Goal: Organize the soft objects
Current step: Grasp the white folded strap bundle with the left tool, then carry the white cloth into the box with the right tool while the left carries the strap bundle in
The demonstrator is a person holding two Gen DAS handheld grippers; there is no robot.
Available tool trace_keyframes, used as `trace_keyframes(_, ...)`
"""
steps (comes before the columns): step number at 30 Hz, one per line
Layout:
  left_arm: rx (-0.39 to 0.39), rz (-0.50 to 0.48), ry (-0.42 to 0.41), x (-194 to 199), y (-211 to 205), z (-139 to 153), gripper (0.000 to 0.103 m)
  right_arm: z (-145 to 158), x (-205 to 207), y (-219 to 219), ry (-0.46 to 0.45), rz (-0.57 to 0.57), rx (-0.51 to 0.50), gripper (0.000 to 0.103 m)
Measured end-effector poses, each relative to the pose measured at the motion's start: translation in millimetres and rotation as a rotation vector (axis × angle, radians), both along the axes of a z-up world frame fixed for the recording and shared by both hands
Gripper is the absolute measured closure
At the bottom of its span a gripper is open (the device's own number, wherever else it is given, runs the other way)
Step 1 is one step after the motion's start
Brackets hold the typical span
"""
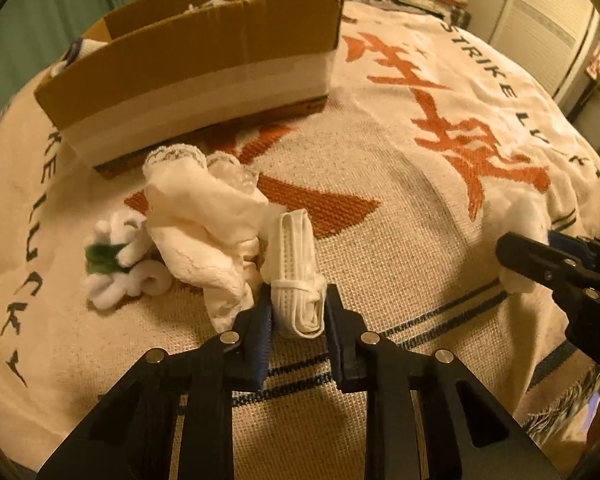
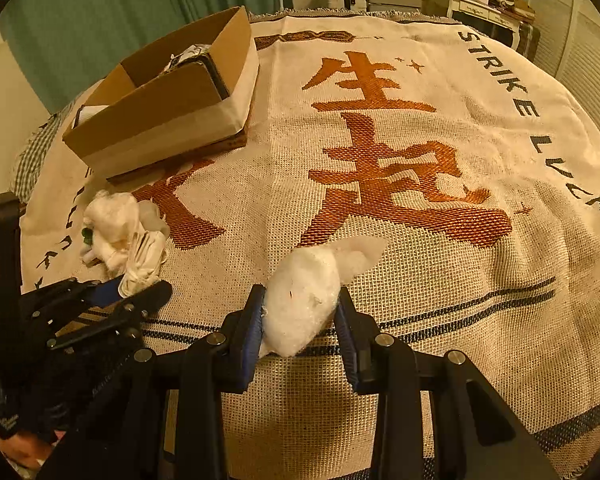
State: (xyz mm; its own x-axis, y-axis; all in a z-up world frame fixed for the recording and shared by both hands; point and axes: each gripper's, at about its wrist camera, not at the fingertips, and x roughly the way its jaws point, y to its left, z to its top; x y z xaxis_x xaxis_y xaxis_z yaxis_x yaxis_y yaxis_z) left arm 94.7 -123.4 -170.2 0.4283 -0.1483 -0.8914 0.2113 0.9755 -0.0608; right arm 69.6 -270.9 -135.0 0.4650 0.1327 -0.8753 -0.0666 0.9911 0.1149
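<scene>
My left gripper (image 1: 298, 310) is shut on a folded white ribbed cloth (image 1: 294, 264) at the near end of a pile of soft things: a crumpled white lace-edged cloth (image 1: 204, 208) and a white fluffy item with green (image 1: 116, 256). My right gripper (image 2: 300, 320) is shut on a white cotton wad (image 2: 308, 296) that rests on the blanket; it also shows at the right of the left wrist view (image 1: 540, 264). The left gripper (image 2: 112, 304) and the pile (image 2: 120, 228) show at the left of the right wrist view.
An open cardboard box (image 1: 204, 68) with a divider and some items inside stands behind the pile, also in the right wrist view (image 2: 168, 104). A cream blanket (image 2: 420, 280) with orange characters covers the surface. Furniture and green curtains stand beyond.
</scene>
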Motion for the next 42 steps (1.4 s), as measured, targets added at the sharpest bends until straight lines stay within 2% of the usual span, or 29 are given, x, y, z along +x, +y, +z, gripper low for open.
trace_keyframes(3, -0.021, 0.014, 0.003, -1.9, 2.6, 4.5, 0.082, 5.9, -1.7, -0.4, -0.012, 0.003, 0.004, 0.069)
trace_keyframes(8, -0.069, 0.002, -0.028, -15.3, 5.2, 32.2, 0.082, 25.4, -8.3, 4.7, -0.048, 0.015, 0.010, 0.069)
trace_keyframes(16, -0.116, -0.002, -0.143, -41.2, 28.9, 106.3, 0.082, 79.6, -27.1, 21.3, -0.151, 0.051, 0.018, 0.069)
trace_keyframes(20, -0.121, 0.009, -0.216, -44.3, 41.6, 143.2, 0.082, 110.3, -37.0, 28.0, -0.207, 0.069, 0.015, 0.069)
trace_keyframes(26, -0.134, 0.013, -0.305, -39.8, 59.5, 192.1, 0.082, 152.2, -39.2, 37.9, -0.254, 0.094, 0.073, 0.069)
trace_keyframes(31, -0.101, 0.001, -0.367, -22.8, 66.1, 222.1, 0.082, 194.1, -16.2, 60.3, -0.286, 0.158, 0.132, 0.069)
trace_keyframes(36, -0.034, -0.009, -0.435, 9.5, 72.2, 240.0, 0.082, 240.4, 21.2, 90.0, -0.364, 0.238, 0.094, 0.069)
trace_keyframes(40, -0.009, -0.026, -0.485, 46.5, 77.5, 245.6, 0.082, 257.6, 60.5, 111.5, -0.418, 0.280, 0.064, 0.069)
trace_keyframes(42, -0.002, -0.022, -0.487, 69.9, 81.1, 238.6, 0.082, 256.2, 83.0, 119.4, -0.418, 0.283, 0.067, 0.069)
